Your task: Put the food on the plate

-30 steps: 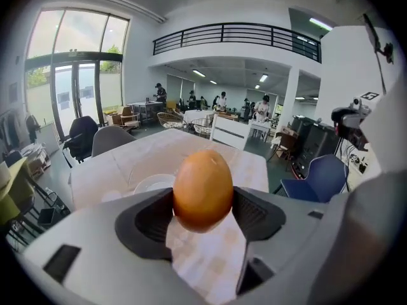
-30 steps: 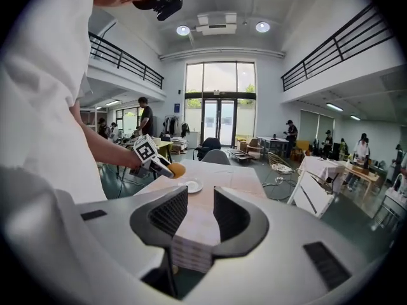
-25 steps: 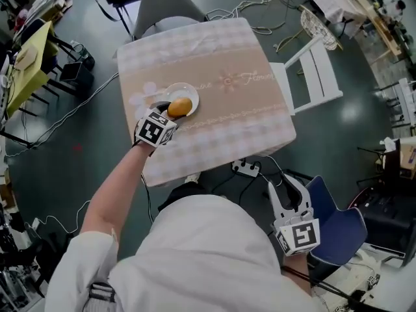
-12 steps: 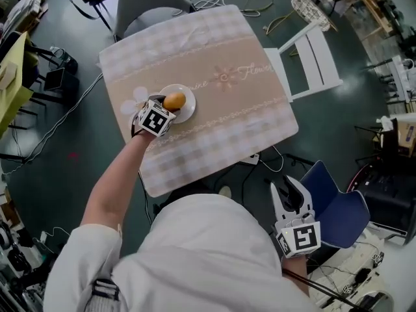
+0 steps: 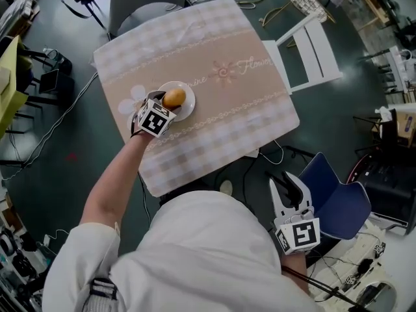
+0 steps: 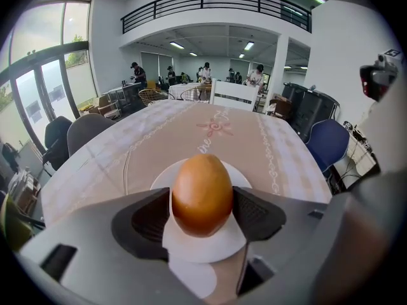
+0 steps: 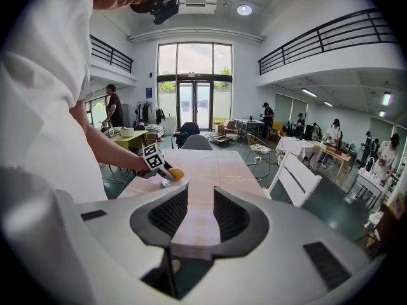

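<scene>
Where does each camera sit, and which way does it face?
Head view: on the head, facing steeply down at the table; arm, left gripper, right gripper show.
Left gripper view: along its jaws, gripping the food at the plate.
Right gripper view: along its open jaws, across the table; torso shows.
Shared: all show food and plate.

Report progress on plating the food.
Done: the orange-brown food is at the white plate, low over it; whether it touches is unclear. In hand: the left gripper is shut on the food, pads against both its sides. Left to do: open the jaws and pull away. The right gripper is open and empty, off the table's edge.
</scene>
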`<state>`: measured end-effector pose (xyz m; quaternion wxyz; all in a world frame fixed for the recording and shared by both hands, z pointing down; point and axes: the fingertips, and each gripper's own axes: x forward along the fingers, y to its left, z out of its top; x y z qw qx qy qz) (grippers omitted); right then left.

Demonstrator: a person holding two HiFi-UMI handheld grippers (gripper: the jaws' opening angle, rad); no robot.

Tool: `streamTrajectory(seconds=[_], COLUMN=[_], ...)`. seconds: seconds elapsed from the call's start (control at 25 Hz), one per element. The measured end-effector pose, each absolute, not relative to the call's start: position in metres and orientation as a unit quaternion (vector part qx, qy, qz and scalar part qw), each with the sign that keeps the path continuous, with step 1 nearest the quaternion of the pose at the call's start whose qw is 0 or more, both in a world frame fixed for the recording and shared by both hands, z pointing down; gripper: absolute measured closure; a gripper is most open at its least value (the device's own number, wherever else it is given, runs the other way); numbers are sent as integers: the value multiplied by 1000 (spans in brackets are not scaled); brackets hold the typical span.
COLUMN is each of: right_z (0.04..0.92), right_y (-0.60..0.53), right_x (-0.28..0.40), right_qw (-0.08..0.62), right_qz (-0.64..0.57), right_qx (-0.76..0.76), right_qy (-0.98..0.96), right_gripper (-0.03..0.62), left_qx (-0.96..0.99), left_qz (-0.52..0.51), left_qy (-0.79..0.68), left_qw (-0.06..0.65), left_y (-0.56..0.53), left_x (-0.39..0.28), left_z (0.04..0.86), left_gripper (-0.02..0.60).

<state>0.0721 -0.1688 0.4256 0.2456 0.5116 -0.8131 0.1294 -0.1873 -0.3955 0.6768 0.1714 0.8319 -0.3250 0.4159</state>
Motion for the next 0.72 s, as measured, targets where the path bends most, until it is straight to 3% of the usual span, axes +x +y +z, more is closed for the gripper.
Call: streamTrajectory(seconds=[0.72], right_z=[430], right_y=[-159], right_x=[71], right_qw=[252], right_qz=[130], right_qx=[514], right_qy=[-809], right_gripper=[459], left_qx=[843], left_qz=[397], left_qy=[-324], left_qw=[162], left_y=[-389], left_x=[-184], left_z=[669], left_gripper=[244])
